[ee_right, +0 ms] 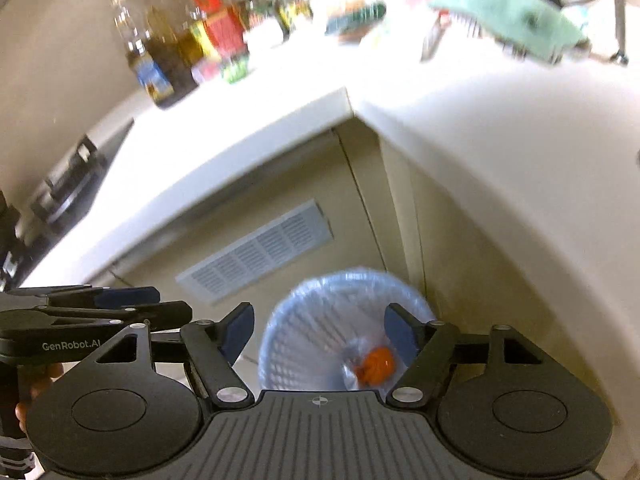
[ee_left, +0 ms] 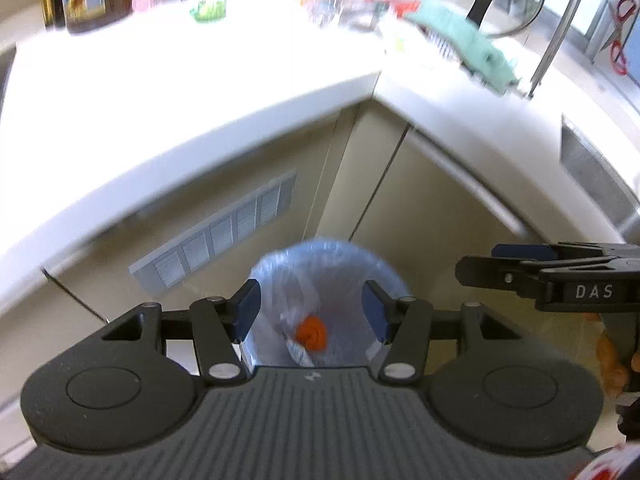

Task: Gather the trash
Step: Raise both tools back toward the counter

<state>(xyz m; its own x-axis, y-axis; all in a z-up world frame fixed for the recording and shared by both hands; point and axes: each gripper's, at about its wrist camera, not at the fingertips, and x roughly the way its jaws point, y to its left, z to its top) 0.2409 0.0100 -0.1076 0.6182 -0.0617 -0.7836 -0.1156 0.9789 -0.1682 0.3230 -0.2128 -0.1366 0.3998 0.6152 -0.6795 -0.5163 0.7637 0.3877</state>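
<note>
A light blue trash basket (ee_left: 340, 264) lined with a clear bag stands on the floor in the cabinet corner; it also shows in the right wrist view (ee_right: 316, 320). Orange trash (ee_left: 311, 333) and a crumpled clear wrapper (ee_left: 298, 350) lie inside it; the orange trash also shows in the right wrist view (ee_right: 376, 366). My left gripper (ee_left: 312, 310) is open and empty above the basket. My right gripper (ee_right: 320, 332) is open and empty above it too, and it shows side-on at the right of the left wrist view (ee_left: 480, 268). The left gripper appears at the left of the right wrist view (ee_right: 152, 304).
A white L-shaped countertop (ee_left: 200, 92) wraps around the corner above beige cabinet doors (ee_left: 420, 208) with a vent grille (ee_left: 216, 236). Bottles (ee_right: 160, 60) and jars stand at the back. A green cloth (ee_left: 460, 36) lies near a sink (ee_left: 592, 172).
</note>
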